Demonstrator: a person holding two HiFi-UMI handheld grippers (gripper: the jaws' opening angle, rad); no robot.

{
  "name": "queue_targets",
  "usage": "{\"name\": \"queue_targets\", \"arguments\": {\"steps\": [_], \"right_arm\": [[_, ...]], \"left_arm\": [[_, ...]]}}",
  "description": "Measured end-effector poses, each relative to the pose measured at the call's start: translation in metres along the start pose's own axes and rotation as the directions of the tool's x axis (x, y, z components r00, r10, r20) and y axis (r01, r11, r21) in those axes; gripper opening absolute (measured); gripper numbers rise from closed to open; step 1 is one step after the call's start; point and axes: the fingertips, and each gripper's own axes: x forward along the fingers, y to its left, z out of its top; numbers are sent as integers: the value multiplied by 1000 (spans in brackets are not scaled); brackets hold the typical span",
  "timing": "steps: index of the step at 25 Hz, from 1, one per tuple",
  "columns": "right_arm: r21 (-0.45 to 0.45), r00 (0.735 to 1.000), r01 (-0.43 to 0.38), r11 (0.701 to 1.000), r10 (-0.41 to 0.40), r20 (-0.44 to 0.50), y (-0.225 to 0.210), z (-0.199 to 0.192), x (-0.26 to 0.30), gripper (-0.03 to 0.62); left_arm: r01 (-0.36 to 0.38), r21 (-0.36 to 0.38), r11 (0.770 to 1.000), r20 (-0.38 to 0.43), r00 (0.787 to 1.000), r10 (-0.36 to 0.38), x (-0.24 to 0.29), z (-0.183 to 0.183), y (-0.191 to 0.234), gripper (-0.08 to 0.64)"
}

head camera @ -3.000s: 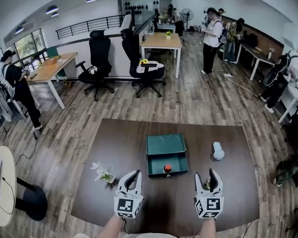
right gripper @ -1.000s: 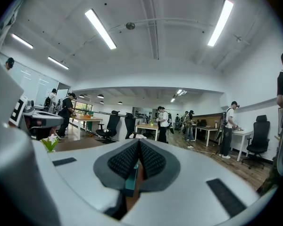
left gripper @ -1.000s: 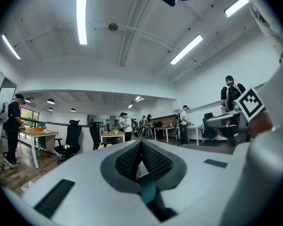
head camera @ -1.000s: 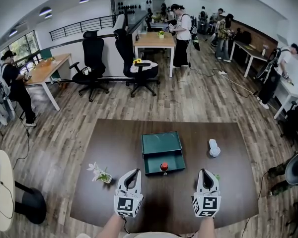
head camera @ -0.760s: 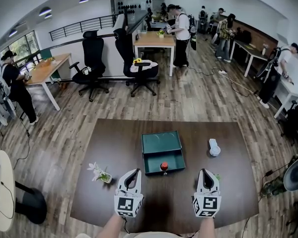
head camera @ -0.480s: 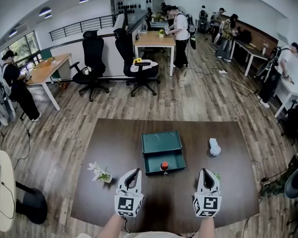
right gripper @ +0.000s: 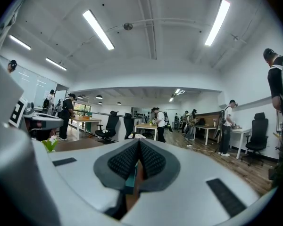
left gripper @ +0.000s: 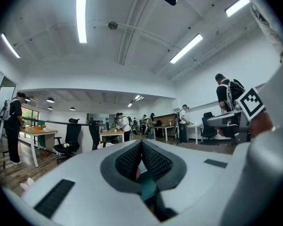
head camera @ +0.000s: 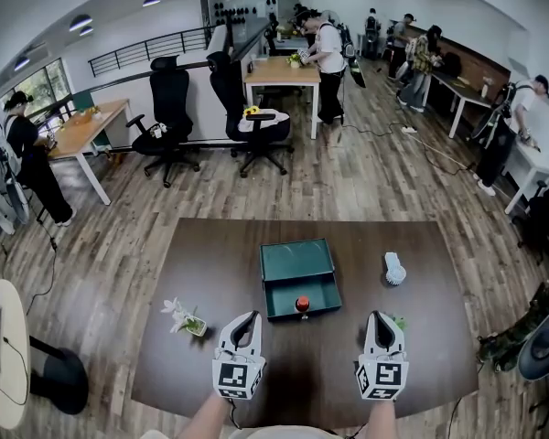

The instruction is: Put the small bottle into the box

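A dark green box sits mid-table with its drawer pulled out toward me. The small bottle, red-capped, stands inside the drawer near its front wall. My left gripper hovers at the table's near side, left of the drawer, jaws shut and empty. My right gripper hovers right of the drawer, likewise shut with nothing held. In the left gripper view the left gripper's pads meet at the tip. The right gripper view shows the right gripper's pads pressed together.
A small potted flower stands left of my left gripper. A white ribbed object lies at the right of the brown table, and a bit of green lies beside my right gripper. Office chairs, desks and several people are beyond.
Both grippers and the bottle keep their places. Only the people in the background have walked a little, and the view has shifted slightly.
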Motion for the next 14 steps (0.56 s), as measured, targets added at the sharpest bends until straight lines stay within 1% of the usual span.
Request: {"name": "queue_targets", "arguments": {"steps": [14], "right_arm": [[-8,1000,1,1000,-1,-8,-1,-5,-2,0]], "left_arm": [[6,5,1000,4,1000,-6,4,-4,-3,2]]}}
